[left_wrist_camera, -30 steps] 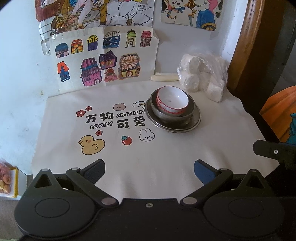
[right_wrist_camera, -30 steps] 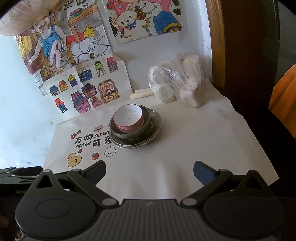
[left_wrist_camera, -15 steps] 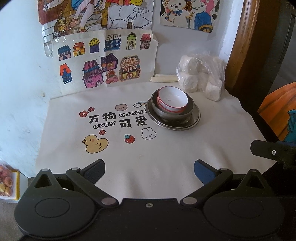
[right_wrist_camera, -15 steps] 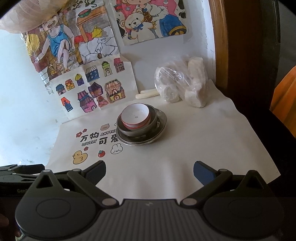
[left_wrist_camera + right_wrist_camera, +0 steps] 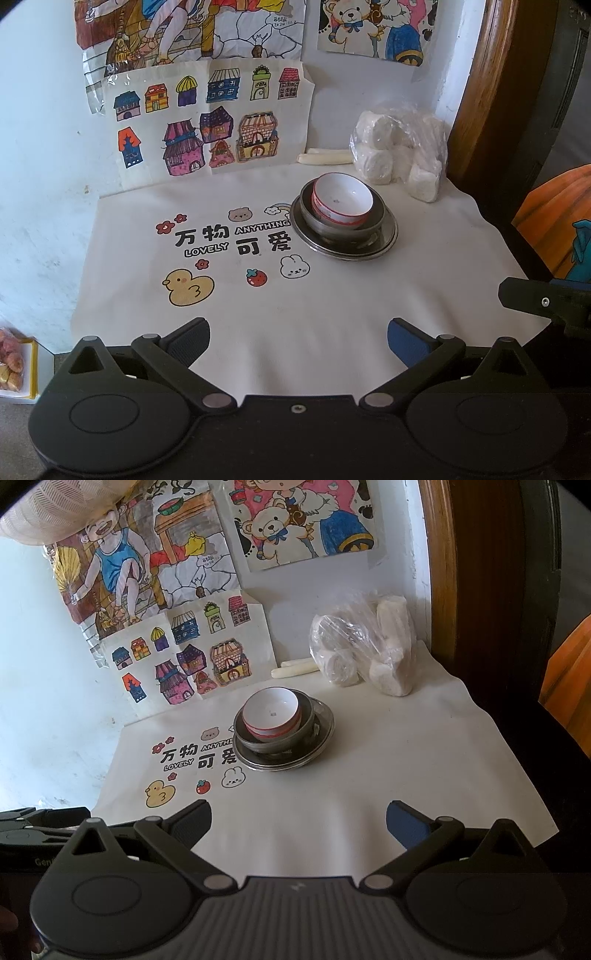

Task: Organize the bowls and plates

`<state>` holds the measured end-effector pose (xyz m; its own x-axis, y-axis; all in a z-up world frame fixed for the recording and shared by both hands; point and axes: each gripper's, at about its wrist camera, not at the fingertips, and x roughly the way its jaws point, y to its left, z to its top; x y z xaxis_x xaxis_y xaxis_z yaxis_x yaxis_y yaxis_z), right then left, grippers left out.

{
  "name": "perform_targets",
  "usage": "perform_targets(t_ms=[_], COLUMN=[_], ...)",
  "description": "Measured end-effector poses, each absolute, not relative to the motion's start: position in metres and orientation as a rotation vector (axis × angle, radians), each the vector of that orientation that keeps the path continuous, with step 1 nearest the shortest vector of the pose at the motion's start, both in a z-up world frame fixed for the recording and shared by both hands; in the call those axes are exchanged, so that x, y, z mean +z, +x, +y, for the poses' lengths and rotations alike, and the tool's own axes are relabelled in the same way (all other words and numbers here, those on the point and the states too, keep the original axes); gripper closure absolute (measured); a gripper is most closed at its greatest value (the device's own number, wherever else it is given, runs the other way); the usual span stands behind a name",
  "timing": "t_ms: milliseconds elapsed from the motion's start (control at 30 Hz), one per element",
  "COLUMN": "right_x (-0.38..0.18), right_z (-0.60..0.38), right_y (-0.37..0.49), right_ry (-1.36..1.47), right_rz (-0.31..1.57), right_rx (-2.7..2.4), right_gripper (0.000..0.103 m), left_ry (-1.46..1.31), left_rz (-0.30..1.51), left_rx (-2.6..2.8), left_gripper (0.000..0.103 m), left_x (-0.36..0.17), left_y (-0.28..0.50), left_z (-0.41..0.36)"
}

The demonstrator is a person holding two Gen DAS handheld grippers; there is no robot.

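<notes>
A white bowl (image 5: 341, 201) with red bands sits nested in a metal bowl (image 5: 334, 225) on a metal plate (image 5: 345, 245), toward the back of the table (image 5: 332, 302). A plastic bag (image 5: 400, 153) lies just behind. Near the front edge, well apart from the stack, the left gripper (image 5: 298, 332) and right gripper (image 5: 298, 812) hang with fingers wide and empty.

A cream cloth (image 5: 280, 306) covers the tabletop, printed near its left half with a yellow duck (image 5: 188, 287), a strawberry (image 5: 256, 277), a rabbit (image 5: 294, 267), flowers and the words "LOVELY ANYTHING". At the far right corner lies a clear plastic bag of white rolls (image 5: 400, 157), touching the wall. Just to its left, along the far edge, rests a pale stick-shaped item (image 5: 325, 158). A sheet of coloured house drawings (image 5: 207, 118) leans against the wall at the far edge. Above it hang 2 more coloured drawings, 1 showing a teddy bear (image 5: 306, 520). A wooden frame (image 5: 443, 590) rises past the right edge.
</notes>
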<state>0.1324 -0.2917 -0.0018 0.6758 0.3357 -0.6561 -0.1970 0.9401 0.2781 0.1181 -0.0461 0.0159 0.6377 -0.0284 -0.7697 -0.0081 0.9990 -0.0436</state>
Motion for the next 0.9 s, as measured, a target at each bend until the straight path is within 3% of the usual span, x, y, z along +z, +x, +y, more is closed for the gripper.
perform_targets(t_ms=[900], right_x=[-0.0009], right_z=[-0.2895], right_y=[0.1412], right_ry=[0.184], right_rz=[0.784], right_rx=[0.303], right_gripper=[0.000], left_ry=[-0.051], left_rz=[0.878], left_rx=[-0.009], left_gripper=[0.001], left_x=[0.0155], left_y=[0.1229], left_z=[-0.0432])
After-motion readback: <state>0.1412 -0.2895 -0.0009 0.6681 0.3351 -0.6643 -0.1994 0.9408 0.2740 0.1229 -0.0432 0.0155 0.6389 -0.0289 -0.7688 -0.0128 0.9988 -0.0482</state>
